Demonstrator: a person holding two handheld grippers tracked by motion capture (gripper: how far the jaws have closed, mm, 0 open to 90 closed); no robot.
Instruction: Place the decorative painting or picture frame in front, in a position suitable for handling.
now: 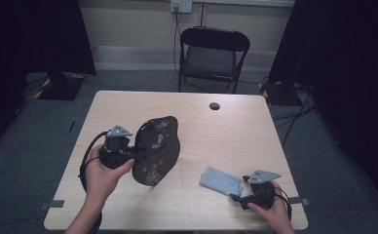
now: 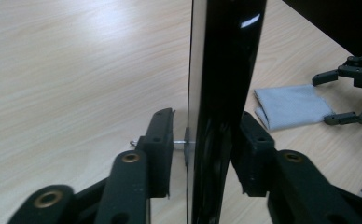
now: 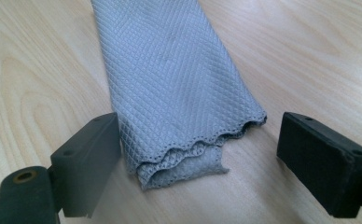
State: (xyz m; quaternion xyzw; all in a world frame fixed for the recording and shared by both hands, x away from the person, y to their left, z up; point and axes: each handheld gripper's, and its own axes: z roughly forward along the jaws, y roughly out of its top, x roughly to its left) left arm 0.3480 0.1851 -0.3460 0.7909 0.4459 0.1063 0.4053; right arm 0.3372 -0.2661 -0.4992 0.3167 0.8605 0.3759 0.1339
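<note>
The black tray (image 1: 157, 148) with flowers on it is tipped up on its edge over the table (image 1: 226, 131), pinched by the left tool (image 2: 207, 144). The right tool (image 3: 195, 154) sits wide apart around the folded grey cloth's (image 3: 170, 70) end.

No text, label, brand, number or sign can be read anywhere.

A pale wood bench (image 1: 128, 105) is set on grey carpet (image 1: 31, 131); a black folding chair (image 1: 212, 57) is placed at 12 o'clock.
</note>
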